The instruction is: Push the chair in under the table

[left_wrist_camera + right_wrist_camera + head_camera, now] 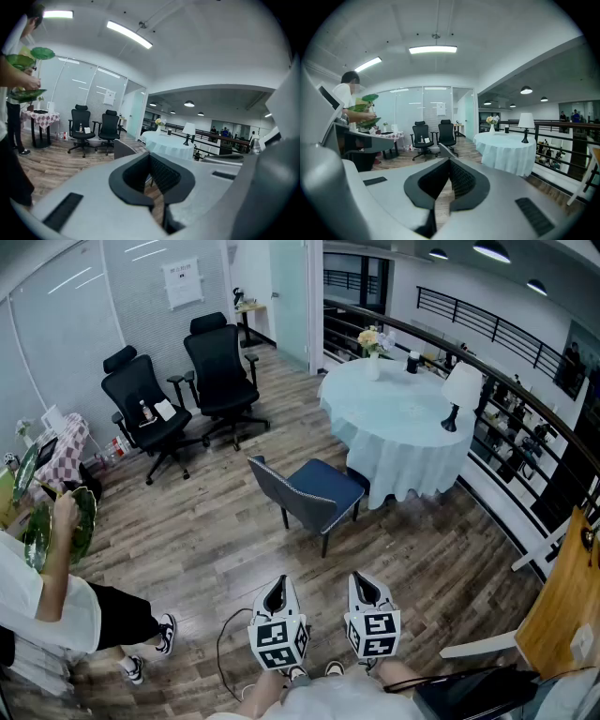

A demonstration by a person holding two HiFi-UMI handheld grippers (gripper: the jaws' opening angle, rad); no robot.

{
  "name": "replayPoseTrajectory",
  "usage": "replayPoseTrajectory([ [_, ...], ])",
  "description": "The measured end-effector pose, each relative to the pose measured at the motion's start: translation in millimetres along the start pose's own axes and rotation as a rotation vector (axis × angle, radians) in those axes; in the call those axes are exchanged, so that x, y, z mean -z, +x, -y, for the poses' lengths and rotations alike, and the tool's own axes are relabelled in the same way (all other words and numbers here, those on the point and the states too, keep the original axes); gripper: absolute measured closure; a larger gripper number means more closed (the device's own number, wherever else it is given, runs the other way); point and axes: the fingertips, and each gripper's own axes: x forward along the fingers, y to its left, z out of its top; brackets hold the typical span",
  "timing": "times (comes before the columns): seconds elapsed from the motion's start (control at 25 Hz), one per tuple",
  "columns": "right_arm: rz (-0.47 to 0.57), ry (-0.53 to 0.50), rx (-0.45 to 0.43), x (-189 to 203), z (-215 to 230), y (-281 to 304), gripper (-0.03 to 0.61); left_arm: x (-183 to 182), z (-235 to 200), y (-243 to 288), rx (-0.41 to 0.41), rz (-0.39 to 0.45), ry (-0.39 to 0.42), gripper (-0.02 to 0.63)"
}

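Left claw (277, 587) and right claw (364, 583) are held closed, empty, lower centre; blue padded chair (317, 489) is set mid-frame beside white-clothed round tabletop (398, 427).

Bright, even indoor light: ceiling strips (129, 33) flare white at the upper left of the left gripper view and at top centre of the right gripper view. In the head view the desk (398, 442) glows in its pale cloth, and the chair (314, 491) casts only a soft shadow on the glossy floor (206, 540). Fisheye bending curves every edge — corners go black, and the nearest foreground blurs.
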Motion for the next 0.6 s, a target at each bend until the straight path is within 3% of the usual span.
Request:
replayPoseTrajectory([
  [0.6, -0.009, 0.042, 0.027, 5.4, 7.0, -15.0, 0.561, 7.1, -0.1, -5.0, 0.005, -0.015, 0.01, 0.615],
])
